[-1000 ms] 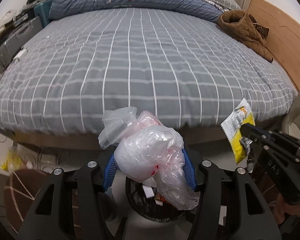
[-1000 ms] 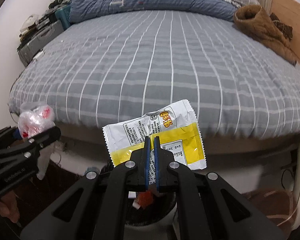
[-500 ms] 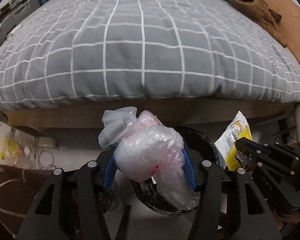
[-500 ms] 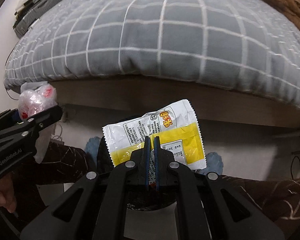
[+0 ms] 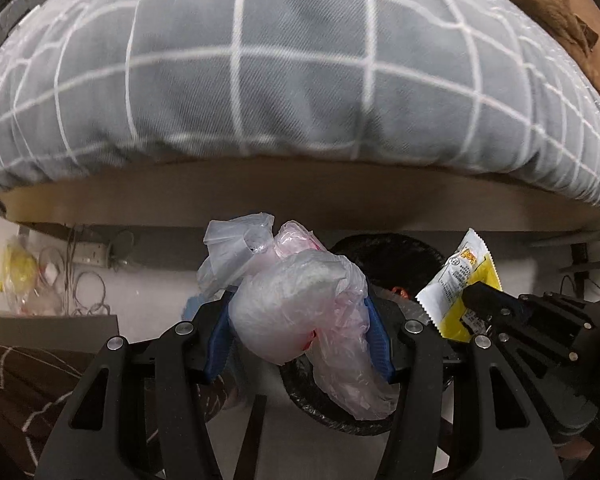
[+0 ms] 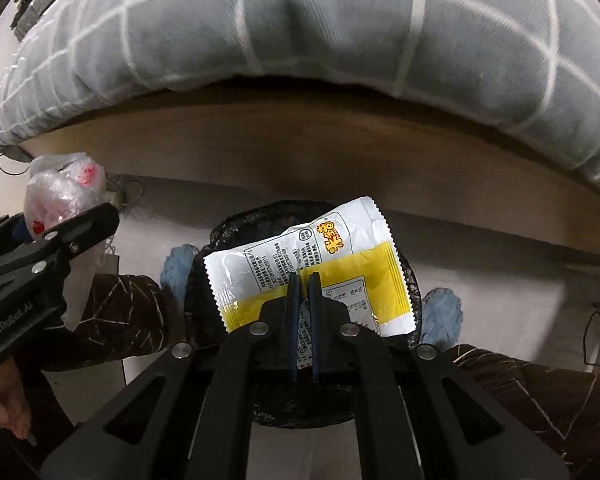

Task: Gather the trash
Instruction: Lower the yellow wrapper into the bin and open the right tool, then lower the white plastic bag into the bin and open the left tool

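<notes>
Both grippers have come down from above the bed to the level of its wooden frame, so the grey checked bedcover [image 5: 300, 80] now fills the top of each view and the black bin [image 5: 392, 256] on the floor sits much closer beneath them.

The left gripper [image 5: 298, 332] is closed around a crumpled clear plastic bag [image 5: 296, 308], its blue pads [image 5: 374, 336] pressed into the bag on both sides. A loose tail of the bag hangs down past the right pad, over the near rim of the bin. Pink and red print shows through the plastic.

The right gripper [image 6: 303, 284] is clamped on a white and yellow snack wrapper [image 6: 312, 264], with the two fingers nearly touching across the wrapper's lower edge. The wrapper stands flat and slightly tilted directly above the bin's opening [image 6: 256, 220], which is lined with a black bag. In the left wrist view the same wrapper [image 5: 460, 280] appears edge-on, just right of the bin.

From the right wrist view, the left gripper [image 6: 100, 216] and its bag [image 6: 60, 196] sit to the left of the bin, not over it. Blue slippers [image 6: 444, 316] flank the bin, and cables and a power strip [image 5: 88, 258] lie on the floor under the bed frame [image 5: 300, 196].
</notes>
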Tool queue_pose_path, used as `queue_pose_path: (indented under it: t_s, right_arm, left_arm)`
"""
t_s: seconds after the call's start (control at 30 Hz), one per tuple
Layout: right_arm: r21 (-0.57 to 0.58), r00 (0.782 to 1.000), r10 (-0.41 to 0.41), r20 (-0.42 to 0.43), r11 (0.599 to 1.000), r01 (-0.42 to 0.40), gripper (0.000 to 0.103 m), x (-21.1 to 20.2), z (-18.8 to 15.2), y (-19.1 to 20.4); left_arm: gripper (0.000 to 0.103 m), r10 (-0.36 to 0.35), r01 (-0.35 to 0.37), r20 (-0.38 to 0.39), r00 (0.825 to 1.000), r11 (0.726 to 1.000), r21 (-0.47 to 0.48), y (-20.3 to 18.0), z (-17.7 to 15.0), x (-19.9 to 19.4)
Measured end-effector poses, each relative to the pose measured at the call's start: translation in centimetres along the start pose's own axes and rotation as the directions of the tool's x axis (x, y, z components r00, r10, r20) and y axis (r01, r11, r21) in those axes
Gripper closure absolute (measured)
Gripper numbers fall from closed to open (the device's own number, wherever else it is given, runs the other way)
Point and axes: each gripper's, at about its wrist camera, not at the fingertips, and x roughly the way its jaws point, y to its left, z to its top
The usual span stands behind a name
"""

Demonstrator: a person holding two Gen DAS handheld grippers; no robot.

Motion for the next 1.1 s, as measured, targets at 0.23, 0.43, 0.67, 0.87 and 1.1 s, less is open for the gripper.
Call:
queue_pose_path:
  t_s: [0.23, 0.43, 0.67, 0.87, 1.1]
  right_arm:
    - [-0.021, 1.000, -0.016, -0.010, 1.000, 0.016, 0.091, 0.7, 0.1, 0.9]
    - [-0.017, 0.999, -0.024, 0.021, 1.000, 0.024, 0.062, -0.5, 0.1, 0.2]
    - [0.037, 0.989, -0.095, 0.112, 0.995, 0.092, 0.032, -3.3, 0.0, -3.0]
    - [0.099, 0.984, -0.093, 0.151, 0.992, 0.079, 0.023, -4.9, -0.6, -6.5]
    - [0.154, 0.978, -0.109, 0.179, 0.985, 0.081, 0.011, -5.3, -1.4, -9.3]
  left_arm:
    - [0.048, 0.020, -0.021, -0.045, 0.999, 1.000, -0.007, 0.3, -0.5, 1.2]
    - [0.048, 0.025, -0.025, -0.054, 0.998, 1.000, 0.001, -0.4, -0.9, 1.3]
    - [0.048, 0.009, -0.008, -0.043, 0.999, 1.000, 0.021, -2.6, -0.8, 1.0]
    - [0.048, -0.024, 0.027, -0.052, 0.998, 0.998, 0.059, -5.3, -0.8, 1.2]
    - [0.047, -0.040, 0.046, -0.066, 0.997, 0.994, 0.100, -8.1, -0.8, 2.0]
